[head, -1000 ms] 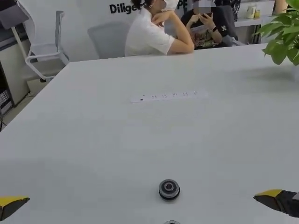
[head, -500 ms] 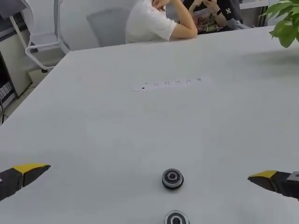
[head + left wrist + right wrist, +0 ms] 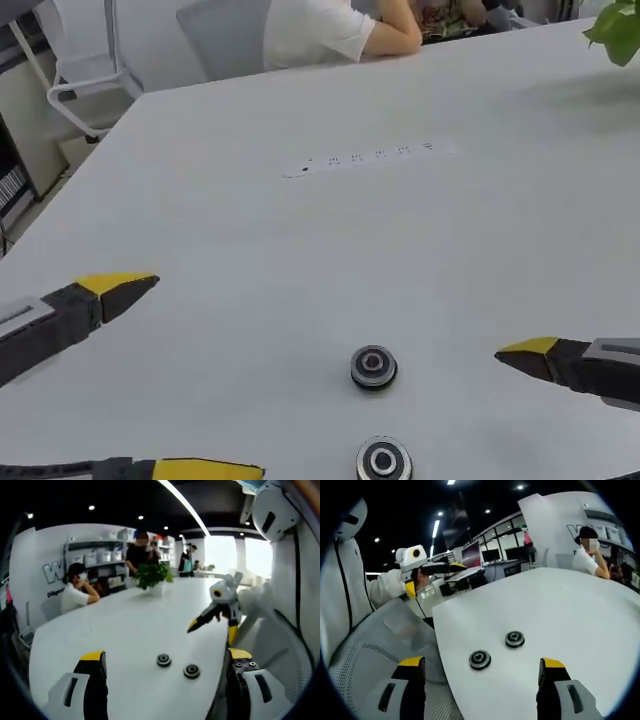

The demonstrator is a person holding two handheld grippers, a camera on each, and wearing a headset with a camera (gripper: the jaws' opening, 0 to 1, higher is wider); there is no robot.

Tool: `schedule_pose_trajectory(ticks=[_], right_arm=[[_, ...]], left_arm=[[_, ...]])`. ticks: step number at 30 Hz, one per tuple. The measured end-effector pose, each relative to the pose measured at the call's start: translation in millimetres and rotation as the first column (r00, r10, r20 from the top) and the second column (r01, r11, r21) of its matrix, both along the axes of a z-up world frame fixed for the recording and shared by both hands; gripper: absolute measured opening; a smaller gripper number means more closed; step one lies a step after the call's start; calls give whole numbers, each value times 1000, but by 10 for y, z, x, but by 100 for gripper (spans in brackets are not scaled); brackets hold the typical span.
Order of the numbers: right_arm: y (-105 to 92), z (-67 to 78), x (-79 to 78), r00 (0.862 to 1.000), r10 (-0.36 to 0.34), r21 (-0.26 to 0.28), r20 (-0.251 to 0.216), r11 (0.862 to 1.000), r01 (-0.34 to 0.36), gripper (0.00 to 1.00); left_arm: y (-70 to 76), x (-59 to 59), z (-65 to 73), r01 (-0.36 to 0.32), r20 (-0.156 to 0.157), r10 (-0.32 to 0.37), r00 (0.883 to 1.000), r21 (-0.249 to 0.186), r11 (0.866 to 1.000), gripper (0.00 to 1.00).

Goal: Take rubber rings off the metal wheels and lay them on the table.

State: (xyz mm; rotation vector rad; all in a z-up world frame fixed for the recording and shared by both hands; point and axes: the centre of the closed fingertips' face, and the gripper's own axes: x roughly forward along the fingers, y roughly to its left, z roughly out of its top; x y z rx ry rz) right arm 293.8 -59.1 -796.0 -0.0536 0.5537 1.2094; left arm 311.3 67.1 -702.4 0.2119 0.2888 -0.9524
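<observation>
Two small metal wheels with black rubber rings lie flat on the white table [image 3: 300, 250]: the far wheel [image 3: 373, 367] [image 3: 163, 660] [image 3: 514, 639] and the near wheel [image 3: 383, 461] [image 3: 191, 671] [image 3: 480, 659]. My left gripper [image 3: 205, 375] [image 3: 166, 652] stands open to the left of them, with nothing between its yellow-tipped jaws. Over on the right, my right gripper [image 3: 565, 415] [image 3: 481, 672] is open too and holds nothing. Both grippers are apart from the wheels. Each gripper view also catches the other gripper, the right gripper [image 3: 215, 615] and the left gripper [image 3: 435, 569].
A white power strip [image 3: 365, 157] lies flush in the table's middle. A person [image 3: 320, 35] sits at the far edge, with a white chair [image 3: 85, 85] at the far left and a green plant [image 3: 620, 30] at the far right.
The head camera has tilted down, bringing the near wheel into view. Both grippers have moved in toward the wheels, the left one the most. The wheels have not moved.
</observation>
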Motion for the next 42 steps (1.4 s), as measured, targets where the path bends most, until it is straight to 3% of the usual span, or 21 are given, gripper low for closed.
schedule_pose_trajectory(ticks=[5, 13, 16, 17, 19, 24, 29, 31, 34, 42], right_arm=[[62, -14, 24, 1000, 27, 5, 13, 1000, -27, 90], [140, -20, 46, 998, 52, 23, 19, 998, -52, 85], [176, -44, 38, 998, 63, 26, 14, 998, -63, 82], [187, -52, 36, 998, 65, 26, 12, 997, -66, 81], [214, -67, 30, 997, 73, 27, 13, 997, -73, 80], [252, -114, 46, 997, 80, 24, 19, 996, -81, 75], [297, -148, 34, 994, 107, 28, 27, 994, -108, 64], [298, -176, 47, 992, 115, 14, 50, 993, -116, 60], [309, -218, 49, 991, 124, 7, 49, 992, -125, 57], [343, -317, 44, 986, 156, -8, 63, 988, -156, 46]], left_arm=[[-159, -7, -92, 74, -11, -73, 997, 31, 997, 100], [-368, 76, -123, 109, 8, -109, 994, 3, 994, 100], [-427, 65, -207, 132, -23, -132, 991, 5, 991, 99], [-445, 30, -239, 151, -46, -150, 988, 4, 989, 96], [-474, 29, -269, 160, -44, -160, 986, 9, 987, 89], [-572, -7, -380, 201, -79, -200, 977, 5, 980, 83], [-677, -30, -521, 255, -104, -254, 962, 0, 967, 76], [-706, -27, -580, 288, -90, -284, 955, 30, 957, 70], [-764, -36, -651, 310, -117, -305, 945, 26, 950, 66], [-859, -32, -828, 336, -128, -331, 935, 22, 941, 54]])
